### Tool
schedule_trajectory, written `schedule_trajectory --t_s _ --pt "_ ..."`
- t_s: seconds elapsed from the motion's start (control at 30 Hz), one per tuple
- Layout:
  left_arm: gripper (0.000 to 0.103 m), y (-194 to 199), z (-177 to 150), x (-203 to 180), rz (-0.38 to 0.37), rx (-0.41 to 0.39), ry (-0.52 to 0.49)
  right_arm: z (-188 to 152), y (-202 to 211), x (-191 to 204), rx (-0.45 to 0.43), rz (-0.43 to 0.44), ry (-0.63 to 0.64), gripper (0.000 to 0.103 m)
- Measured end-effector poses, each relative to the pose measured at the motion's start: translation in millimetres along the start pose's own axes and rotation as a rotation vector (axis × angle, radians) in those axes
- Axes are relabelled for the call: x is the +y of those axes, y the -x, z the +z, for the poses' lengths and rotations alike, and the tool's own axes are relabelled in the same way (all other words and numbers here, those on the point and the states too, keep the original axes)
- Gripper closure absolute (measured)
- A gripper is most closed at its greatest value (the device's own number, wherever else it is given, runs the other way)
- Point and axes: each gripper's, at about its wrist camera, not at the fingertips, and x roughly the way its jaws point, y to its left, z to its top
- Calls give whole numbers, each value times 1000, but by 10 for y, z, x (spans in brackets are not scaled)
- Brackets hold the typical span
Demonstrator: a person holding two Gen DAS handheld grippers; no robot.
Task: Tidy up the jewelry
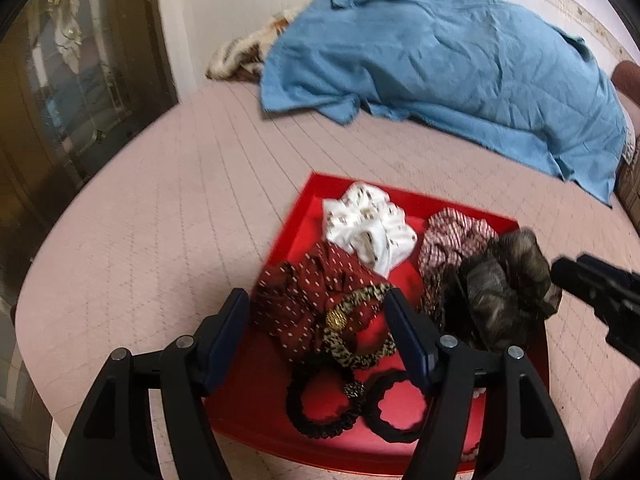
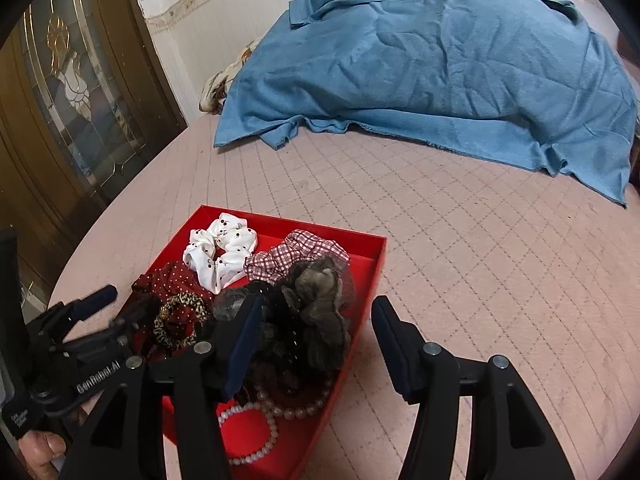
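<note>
A red tray [image 1: 260,392] [image 2: 362,266] lies on a pink quilted cover. It holds a white scrunchie [image 1: 368,228] [image 2: 220,256], a plaid one [image 1: 452,236] [image 2: 296,256], a dark red dotted one [image 1: 304,296] [image 2: 172,280], a leopard hair tie [image 1: 344,350], black hair ties [image 1: 320,428], a grey sheer scrunchie [image 1: 496,300] [image 2: 320,292] and pearl bracelets [image 2: 288,414]. My left gripper [image 1: 316,304] [image 2: 116,308] hovers open over the dotted scrunchie and leopard tie. Above the grey scrunchie my right gripper [image 2: 318,304] [image 1: 592,284] stands open, its pads touching nothing.
A crumpled blue cloth [image 1: 440,72] [image 2: 440,64] covers a mound at the back, over a patterned blanket [image 1: 236,60]. The pink cover [image 2: 480,280] spreads to the tray's right. A brown glazed door [image 2: 60,80] stands at left. A thumb [image 2: 44,452] shows at the bottom left.
</note>
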Motion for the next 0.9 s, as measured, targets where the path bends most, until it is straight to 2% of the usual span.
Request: schedule_trajectory --t_s 0.13,0.23,0.3,0.37,0.53,0.7,0.8,0.9 --pt "20 231 13 -3 83 -123 10 -56 133 -60 -12 -1 -15 42" --pt "8 475 14 -47 197 -236 12 -103 248 -102 -19 3 -28 42" --pt "6 641 -22 -88 272 -308 11 -143 341 -124 -27 3 -28 41" --pt "5 787 -51 -120 297 -359 9 -186 424 -136 -36 3 -23 41" --pt "0 1161 -144 -168 305 -385 27 -317 672 -165 -69 1 -3 39" --pt "0 1529 -274 -144 322 -413 145 -442 925 -204 -108 -1 11 38" --pt "0 1646 -324 -137 300 -394 181 -513 1065 -219 -130 -4 22 37" --pt "0 1720 -394 -201 289 -344 163 -585 1207 -240 -152 -6 23 35"
